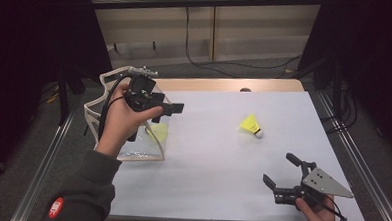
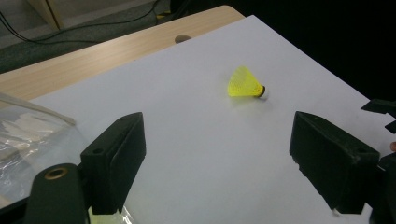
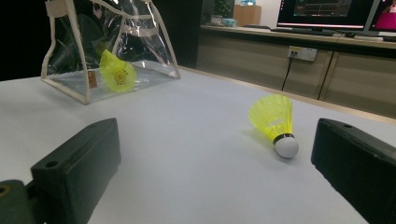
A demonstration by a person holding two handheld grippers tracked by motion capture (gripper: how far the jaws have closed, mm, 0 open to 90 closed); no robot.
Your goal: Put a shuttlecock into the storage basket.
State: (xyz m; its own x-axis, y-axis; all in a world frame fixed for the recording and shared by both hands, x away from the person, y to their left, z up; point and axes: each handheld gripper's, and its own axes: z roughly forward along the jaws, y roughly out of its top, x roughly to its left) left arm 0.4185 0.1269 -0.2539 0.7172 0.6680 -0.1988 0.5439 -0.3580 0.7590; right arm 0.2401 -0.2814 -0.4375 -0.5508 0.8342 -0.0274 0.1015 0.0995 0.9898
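Observation:
A yellow shuttlecock (image 1: pixel 251 125) (image 2: pixel 245 84) (image 3: pixel 275 122) with a white cork tip lies on its side on the white table sheet (image 1: pixel 217 151), right of the middle. A second yellow shuttlecock (image 1: pixel 158 133) (image 3: pixel 116 73) sits inside a clear plastic bag (image 1: pixel 132 138) (image 3: pixel 112 42) at the table's left edge. My left gripper (image 1: pixel 166 113) (image 2: pixel 224 161) hovers over the bag's mouth, open, with nothing between its jaws, facing the loose shuttlecock. My right gripper (image 1: pixel 281 169) (image 3: pixel 219 165) is low near the front right corner, open and empty, with the loose shuttlecock ahead of it.
A strip of bare wooden tabletop (image 1: pixel 225 85) runs along the far edge of the sheet. Metal rails (image 1: pixel 362 163) flank the table on both sides. Cables lie on the floor (image 1: pixel 221 66) behind, in front of cabinets.

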